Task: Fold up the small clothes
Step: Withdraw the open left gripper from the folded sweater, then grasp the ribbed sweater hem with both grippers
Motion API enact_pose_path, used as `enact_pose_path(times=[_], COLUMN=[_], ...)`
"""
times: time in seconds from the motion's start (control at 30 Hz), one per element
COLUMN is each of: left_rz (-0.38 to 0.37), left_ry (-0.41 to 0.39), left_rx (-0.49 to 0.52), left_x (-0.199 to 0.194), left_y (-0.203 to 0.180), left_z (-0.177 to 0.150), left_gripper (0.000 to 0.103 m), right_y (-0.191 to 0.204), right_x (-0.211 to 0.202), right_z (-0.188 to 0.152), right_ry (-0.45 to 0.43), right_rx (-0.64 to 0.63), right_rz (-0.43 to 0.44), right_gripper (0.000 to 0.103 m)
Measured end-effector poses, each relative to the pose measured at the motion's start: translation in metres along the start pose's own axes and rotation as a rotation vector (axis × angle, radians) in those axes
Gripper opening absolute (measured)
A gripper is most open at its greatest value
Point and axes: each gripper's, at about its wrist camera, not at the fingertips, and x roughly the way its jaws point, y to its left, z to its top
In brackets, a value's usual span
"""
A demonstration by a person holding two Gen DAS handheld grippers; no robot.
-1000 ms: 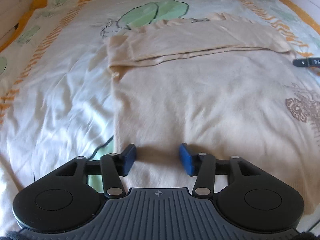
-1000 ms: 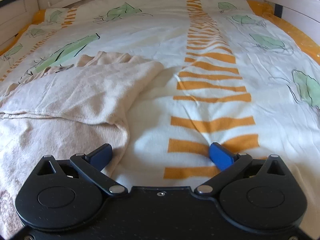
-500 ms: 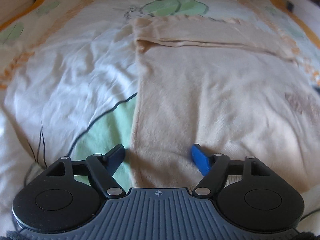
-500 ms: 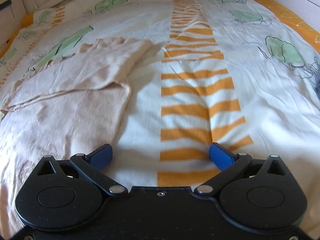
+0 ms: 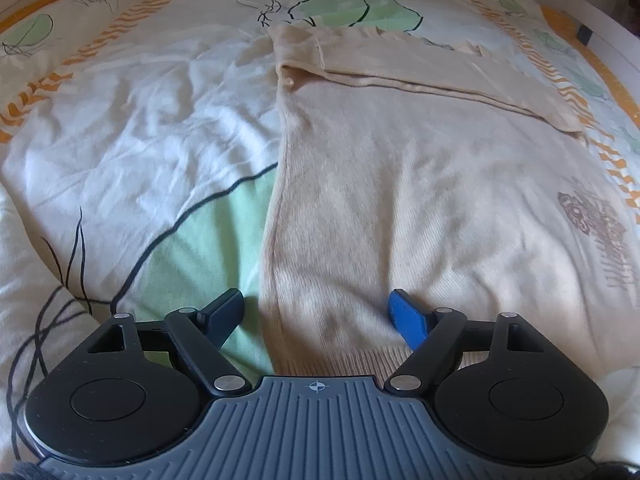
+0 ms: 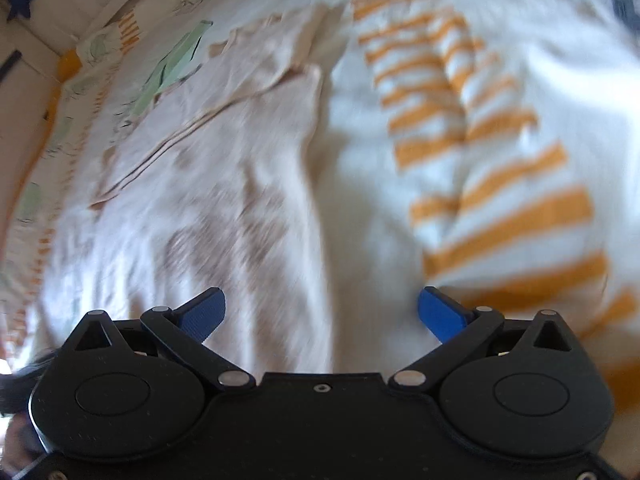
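Over sweater hem, left gripper agape — level

Beige knit sweater, flat on bed.
Sleeve folded across the top; ribbed hem nearest; brown print on one side.

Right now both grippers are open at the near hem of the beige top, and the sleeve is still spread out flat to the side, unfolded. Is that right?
Not quite. The left wrist view shows the sleeve already folded across the upper part of the beige top, not spread out to the side. The rest holds: the left gripper and the right gripper are both open at the near hem.
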Motion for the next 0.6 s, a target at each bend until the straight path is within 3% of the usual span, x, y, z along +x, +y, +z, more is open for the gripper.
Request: enact_pose_path(times=[0.3, 0.6], left_rz=[-0.054, -0.060], left_ry=[0.025, 0.024], left_rx=[-0.025, -0.038], left_x=[-0.008, -0.008], left_y=[0.002, 0.002], left_z=[-0.011, -0.009], left_gripper=[0.079, 0.076], right_y=[0.025, 0.025], right_x=[0.003, 0.004], right_z=[-0.028, -0.033], right_ry=[0.087, 0.087], right_rx=[-0.098, -0.101], right_rz=[0.062, 0.099], right_gripper=[0.103, 0.103])
